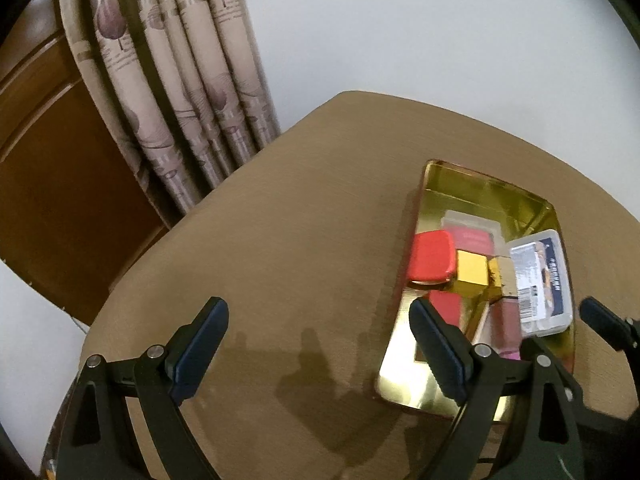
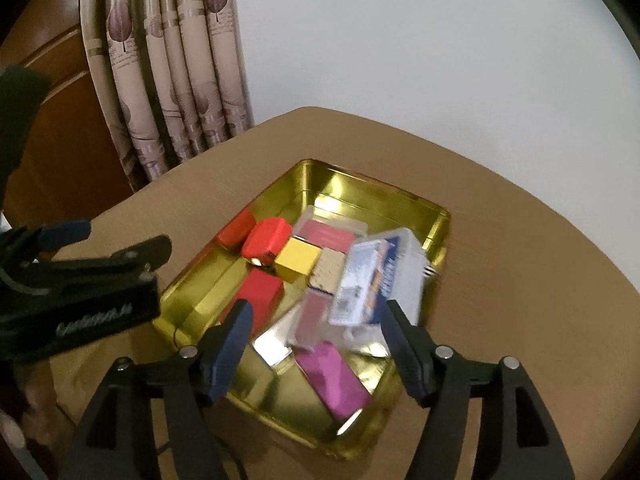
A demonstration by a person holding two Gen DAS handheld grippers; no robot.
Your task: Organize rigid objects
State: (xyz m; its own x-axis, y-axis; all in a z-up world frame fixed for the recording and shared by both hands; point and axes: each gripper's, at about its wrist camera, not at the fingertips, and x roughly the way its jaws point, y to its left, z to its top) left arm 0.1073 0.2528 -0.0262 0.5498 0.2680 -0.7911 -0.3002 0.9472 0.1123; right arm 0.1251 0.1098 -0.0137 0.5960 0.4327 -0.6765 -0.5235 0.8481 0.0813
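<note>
While hovering above the near edge of the gold tin tray [image 2: 434, 236] with jaws spread and nothing between them: right gripper [image 2: 316, 344] facing a clear plastic card box [image 2: 380, 280], blurred and leaning tilted on the other boxes toward the tray's far right wall. Resting inside so as to stay gathered: red case [image 2: 266, 236], gold cube [image 2: 298, 258], magenta box [image 2: 336, 376]. Waiting over the bare table [image 1: 280, 220], left of the tray, jaws likewise spread: left gripper [image 1: 320, 344].

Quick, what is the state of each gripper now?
Left gripper: open, holding nothing.
Right gripper: open, holding nothing, above the gold tray.
</note>
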